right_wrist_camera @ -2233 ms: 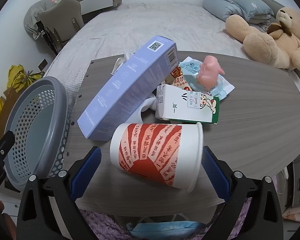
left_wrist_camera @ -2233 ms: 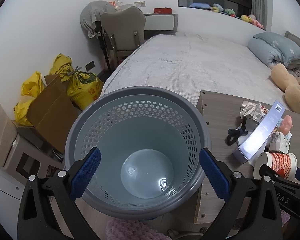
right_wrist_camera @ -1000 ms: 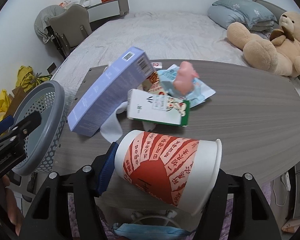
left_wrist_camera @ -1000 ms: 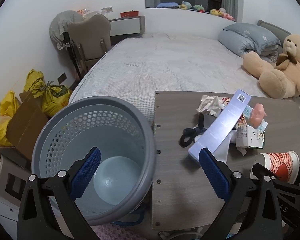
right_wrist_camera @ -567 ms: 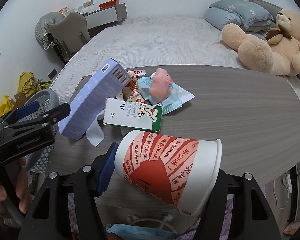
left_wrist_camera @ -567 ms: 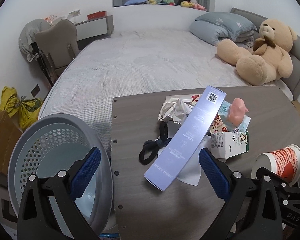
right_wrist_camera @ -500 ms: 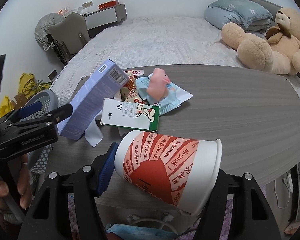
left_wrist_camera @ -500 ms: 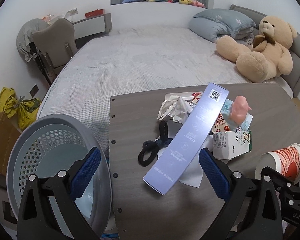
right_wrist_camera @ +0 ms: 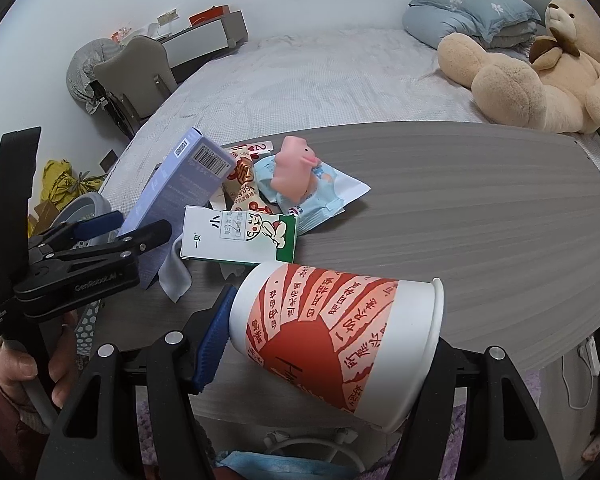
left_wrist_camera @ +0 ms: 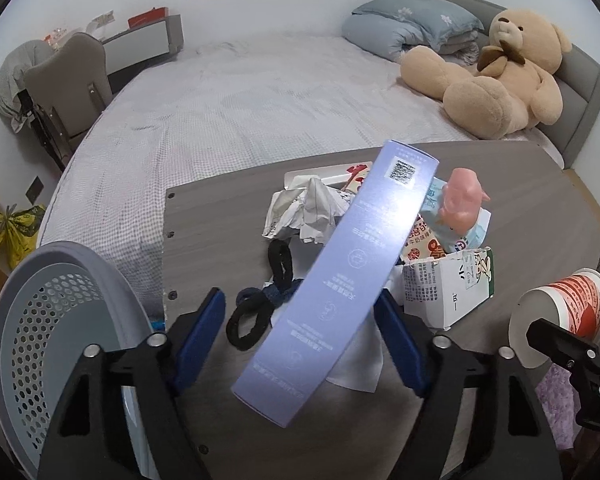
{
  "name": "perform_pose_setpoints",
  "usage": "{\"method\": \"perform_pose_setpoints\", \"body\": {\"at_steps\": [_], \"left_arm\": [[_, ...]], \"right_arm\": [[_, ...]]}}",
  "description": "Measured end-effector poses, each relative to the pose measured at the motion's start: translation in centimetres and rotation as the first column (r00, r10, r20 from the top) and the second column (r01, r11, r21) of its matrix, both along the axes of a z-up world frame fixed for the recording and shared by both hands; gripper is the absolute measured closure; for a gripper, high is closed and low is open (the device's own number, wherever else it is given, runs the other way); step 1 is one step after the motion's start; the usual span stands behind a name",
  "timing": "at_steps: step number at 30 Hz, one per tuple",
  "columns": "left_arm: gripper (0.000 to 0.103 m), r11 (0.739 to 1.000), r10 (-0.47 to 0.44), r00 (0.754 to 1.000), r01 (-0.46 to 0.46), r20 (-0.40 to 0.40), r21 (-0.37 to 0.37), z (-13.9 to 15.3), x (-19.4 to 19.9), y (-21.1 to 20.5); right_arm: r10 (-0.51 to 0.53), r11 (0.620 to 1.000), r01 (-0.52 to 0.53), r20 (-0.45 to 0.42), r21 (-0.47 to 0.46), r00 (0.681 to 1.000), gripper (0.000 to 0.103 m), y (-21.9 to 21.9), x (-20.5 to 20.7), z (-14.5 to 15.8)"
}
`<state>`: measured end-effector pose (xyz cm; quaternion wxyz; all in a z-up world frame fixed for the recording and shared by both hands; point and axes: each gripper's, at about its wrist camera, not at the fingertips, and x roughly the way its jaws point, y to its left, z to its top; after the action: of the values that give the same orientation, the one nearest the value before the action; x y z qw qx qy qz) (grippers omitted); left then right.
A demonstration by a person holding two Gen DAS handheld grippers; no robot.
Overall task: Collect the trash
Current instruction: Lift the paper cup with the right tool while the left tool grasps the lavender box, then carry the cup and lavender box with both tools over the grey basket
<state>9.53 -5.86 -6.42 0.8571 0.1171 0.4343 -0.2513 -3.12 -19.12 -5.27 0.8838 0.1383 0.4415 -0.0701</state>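
Both wrist views look steeply down, close over table point(left_wrist_camera: 228, 216); share trash pile, bed point(right_wrist_camera: 320, 76).

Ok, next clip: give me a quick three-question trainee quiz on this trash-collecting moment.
1. True or false: the right hand-held gripper is shut on the paper cup.
2. Which item lies between the fingers of the left hand-held gripper? A) milk carton B) long purple box C) pink toy
3. Fill in: the gray basket stands off the table's ______ edge in the left wrist view.

Key
1. True; the cup lies sideways between its pads.
2. B, the long purple box; the jaws are closing around it.
3. Left, beside the table.
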Motion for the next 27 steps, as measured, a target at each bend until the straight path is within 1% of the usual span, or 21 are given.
{"method": "perform_pose_setpoints", "body": {"at_steps": [2,4,6,9,12,21,27], "left_arm": [[0.049,1.000,-0.010,1.000,0.009,-0.014,-0.006,-0.1,0.0,-0.2],[0.053,1.000,-0.020,1.000,0.020,-0.011,-0.010,0.1,-0.3,-0.3],[0.063,0.999,-0.030,0.999,0.030,-0.014,-0.022,0.2,-0.7,-0.3],[0.068,0.999,-0.027,0.999,0.027,-0.020,-0.035,0.5,-1.3,-0.1],[0.072,0.998,-0.017,1.000,0.016,-0.022,-0.053,0.8,-1.8,0.2],[0.072,0.994,0.038,0.999,-0.039,-0.018,-0.105,2.5,-3.3,1.7],[0.072,0.986,0.104,0.994,-0.101,0.018,-0.130,4.0,-4.4,3.7]], "right_arm": [[-0.001,1.000,0.001,0.000,0.002,1.000,0.040,0.0,0.0,0.0],[-0.003,1.000,0.003,0.000,0.004,1.000,0.040,-0.1,0.0,0.0],[-0.004,1.000,0.004,0.001,0.006,1.000,0.040,-0.1,0.0,-0.1],[0.002,1.000,-0.002,0.004,0.010,1.000,0.040,0.0,0.0,-0.1],[0.005,1.000,-0.005,0.005,0.013,1.000,0.040,-0.2,-0.1,-0.1],[0.013,1.000,-0.013,0.018,0.008,1.000,0.040,-0.3,-0.3,0.2],[0.035,0.999,-0.035,0.030,-0.001,0.999,0.040,0.3,-0.2,0.7]]}}
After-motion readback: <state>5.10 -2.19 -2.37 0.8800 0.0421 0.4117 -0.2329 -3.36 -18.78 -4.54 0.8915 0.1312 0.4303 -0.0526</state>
